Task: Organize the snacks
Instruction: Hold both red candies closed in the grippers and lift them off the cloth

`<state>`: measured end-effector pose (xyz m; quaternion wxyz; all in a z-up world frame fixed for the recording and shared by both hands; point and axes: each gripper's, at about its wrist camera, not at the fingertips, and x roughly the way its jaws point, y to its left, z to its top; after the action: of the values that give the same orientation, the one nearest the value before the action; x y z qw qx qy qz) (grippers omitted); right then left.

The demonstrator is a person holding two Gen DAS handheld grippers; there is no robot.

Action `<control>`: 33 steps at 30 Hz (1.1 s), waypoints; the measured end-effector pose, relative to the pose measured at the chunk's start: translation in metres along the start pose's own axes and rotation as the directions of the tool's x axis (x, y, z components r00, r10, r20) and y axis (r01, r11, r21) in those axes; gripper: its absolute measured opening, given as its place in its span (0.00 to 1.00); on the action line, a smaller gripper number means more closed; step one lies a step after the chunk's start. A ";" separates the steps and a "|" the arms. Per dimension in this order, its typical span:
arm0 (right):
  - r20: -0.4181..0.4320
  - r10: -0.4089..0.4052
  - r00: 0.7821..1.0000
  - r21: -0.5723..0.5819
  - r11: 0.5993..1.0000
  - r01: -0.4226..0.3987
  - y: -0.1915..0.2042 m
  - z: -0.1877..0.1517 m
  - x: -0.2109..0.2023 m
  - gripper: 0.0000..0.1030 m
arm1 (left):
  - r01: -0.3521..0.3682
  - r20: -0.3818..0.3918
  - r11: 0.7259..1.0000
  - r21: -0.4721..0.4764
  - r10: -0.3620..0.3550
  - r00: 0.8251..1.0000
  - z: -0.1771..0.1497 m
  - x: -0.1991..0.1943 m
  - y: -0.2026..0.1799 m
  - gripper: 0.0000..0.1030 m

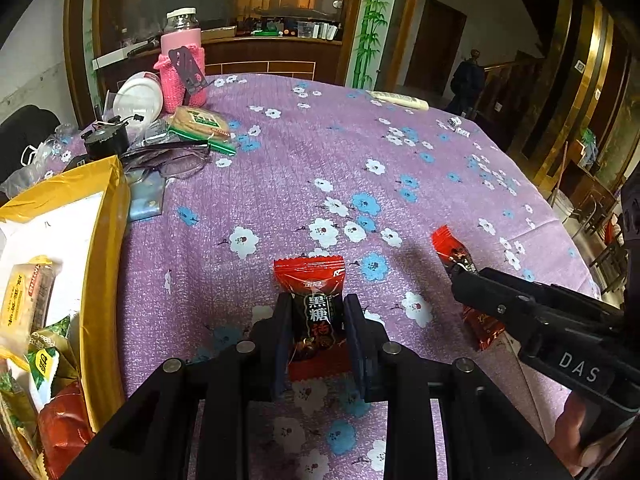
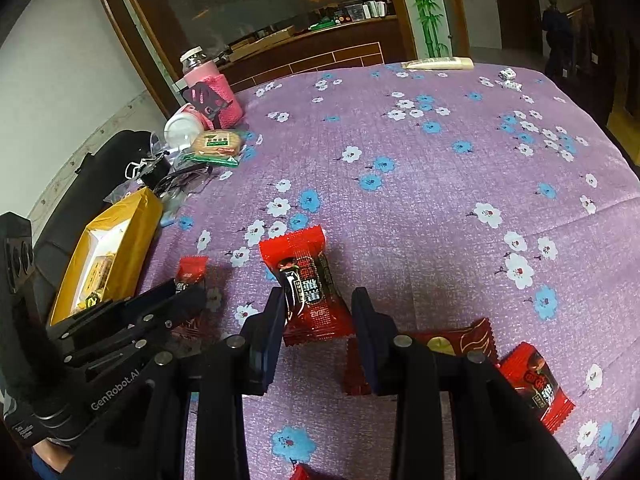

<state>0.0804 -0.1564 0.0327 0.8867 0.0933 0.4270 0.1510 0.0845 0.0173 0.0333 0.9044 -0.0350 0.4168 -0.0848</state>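
Red wrapper, left: one sweet in a red-and-black packet [image 1: 316, 300] sits lower centre of my left view, nipped between my left gripper [image 1: 316, 312]; the pads are clenched on its middle so I can carry it, its top edge sticking out ahead.
Red wrapper, right: a second packet [image 2: 308, 292] lies lower centre of my right view inside my right gripper [image 2: 316, 308]. The left pad touches it, but a gap shows at the right pad, so I judge the jaws narrow but cannot tell if they truly clamp it.
Why both: I judge each hand takes one sweet for the box.
Loose sweets, counted: three more red packets in the right view's bottom right and bottom edge, so five there.
Yellow box [image 1: 100, 240]: one, left edge of the left view, open, already holding several snacks.
Purple floral cloth [image 1: 360, 152]: covers the table.
Upper left clutter: one pink-sleeved jar [image 1: 182, 48], one biscuit pack [image 1: 200, 124].
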 end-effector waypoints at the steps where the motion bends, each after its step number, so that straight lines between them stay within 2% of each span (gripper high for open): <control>1: 0.003 0.001 1.000 -0.001 1.000 -0.001 0.001 0.000 0.000 0.31 | -0.001 0.004 1.000 0.001 0.001 1.000 0.000 -0.001 -0.001 0.25; 15: 0.026 0.018 1.000 -0.021 1.000 -0.017 0.009 0.000 -0.005 0.31 | -0.031 0.058 0.999 0.019 0.030 0.998 0.000 -0.013 -0.004 0.25; 33: 0.034 0.027 0.999 -0.030 0.999 -0.026 0.012 0.001 -0.006 0.31 | -0.043 0.055 0.999 0.022 0.041 0.998 -0.001 -0.012 -0.002 0.25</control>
<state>0.0755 -0.1475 0.0418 0.8930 0.0884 0.4082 0.1674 0.0760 0.0173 0.0415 0.9172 -0.0179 0.3918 -0.0697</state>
